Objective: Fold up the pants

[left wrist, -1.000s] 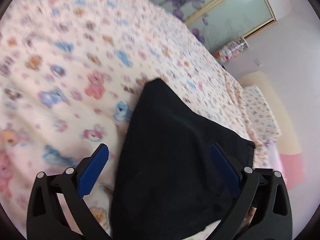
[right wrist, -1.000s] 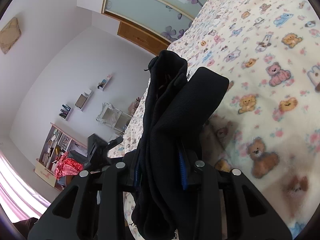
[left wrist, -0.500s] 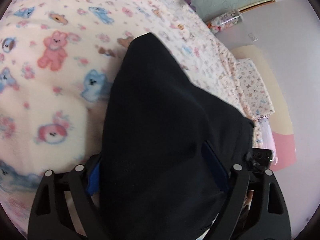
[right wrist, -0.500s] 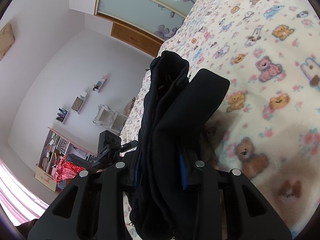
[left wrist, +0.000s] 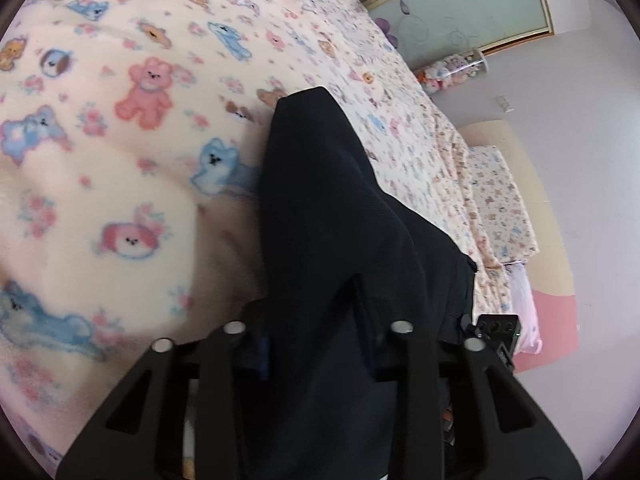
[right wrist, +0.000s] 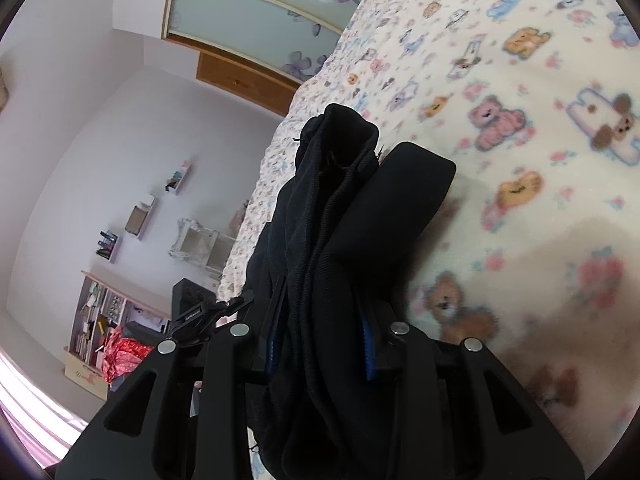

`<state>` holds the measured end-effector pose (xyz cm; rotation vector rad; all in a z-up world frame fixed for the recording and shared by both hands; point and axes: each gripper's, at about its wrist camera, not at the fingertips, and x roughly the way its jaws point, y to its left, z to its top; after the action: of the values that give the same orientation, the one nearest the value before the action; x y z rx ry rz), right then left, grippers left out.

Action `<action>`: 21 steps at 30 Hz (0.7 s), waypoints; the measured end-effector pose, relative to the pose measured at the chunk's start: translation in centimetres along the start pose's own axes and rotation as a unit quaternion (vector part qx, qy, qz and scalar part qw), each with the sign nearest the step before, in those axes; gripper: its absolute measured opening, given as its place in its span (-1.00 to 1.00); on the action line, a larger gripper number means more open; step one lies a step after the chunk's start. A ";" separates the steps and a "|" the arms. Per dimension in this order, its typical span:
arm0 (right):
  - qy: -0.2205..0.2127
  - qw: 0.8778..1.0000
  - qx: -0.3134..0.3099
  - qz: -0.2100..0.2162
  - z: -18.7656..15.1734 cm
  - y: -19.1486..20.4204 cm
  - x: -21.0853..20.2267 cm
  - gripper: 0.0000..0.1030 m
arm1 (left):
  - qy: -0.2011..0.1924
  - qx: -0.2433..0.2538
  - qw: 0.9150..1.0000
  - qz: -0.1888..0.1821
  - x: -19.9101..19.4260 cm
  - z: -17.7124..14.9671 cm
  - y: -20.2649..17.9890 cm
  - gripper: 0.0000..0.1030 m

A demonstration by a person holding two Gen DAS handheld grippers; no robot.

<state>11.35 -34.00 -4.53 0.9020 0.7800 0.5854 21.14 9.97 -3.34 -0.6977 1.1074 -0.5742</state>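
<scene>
1. The black pants (left wrist: 328, 216) are pinched in the left gripper (left wrist: 316, 344), its jaws pressed onto the cloth.
2. A bunched fold of the pants (right wrist: 332, 216) is clamped in the right gripper (right wrist: 320, 352).
3. The pants are held just above the bed (left wrist: 120, 160), which is covered by a bear-print blanket (right wrist: 520, 160).

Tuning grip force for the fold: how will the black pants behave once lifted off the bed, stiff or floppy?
Likely floppy: the black pants bunch into soft layered folds in the right hand-held gripper. In the left hand-held gripper they drape as a limp sheet over the teddy-bear blanket, so unheld parts will probably sag. The knit looks matte, probably not slippery.
</scene>
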 end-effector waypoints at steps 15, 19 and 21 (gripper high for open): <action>-0.052 0.997 0.020 0.062 1.5 0.6 -1.1 -0.40 | -0.055 0.079 0.995 0.023 -1.3 -0.6 -6.3 -0.81; -0.081 0.994 0.023 0.062 2.5 0.5 -1.6 -0.40 | -0.066 0.088 0.994 0.021 -0.4 0.2 -7.8 -0.81; -0.099 0.993 0.019 0.061 3.2 0.6 -2.2 -0.40 | -0.072 0.092 0.993 0.011 0.3 0.8 -8.7 -0.81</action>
<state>12.53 -36.77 -2.09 1.0316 0.5610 0.5799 21.40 4.24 3.19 -0.5569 0.9135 -0.5893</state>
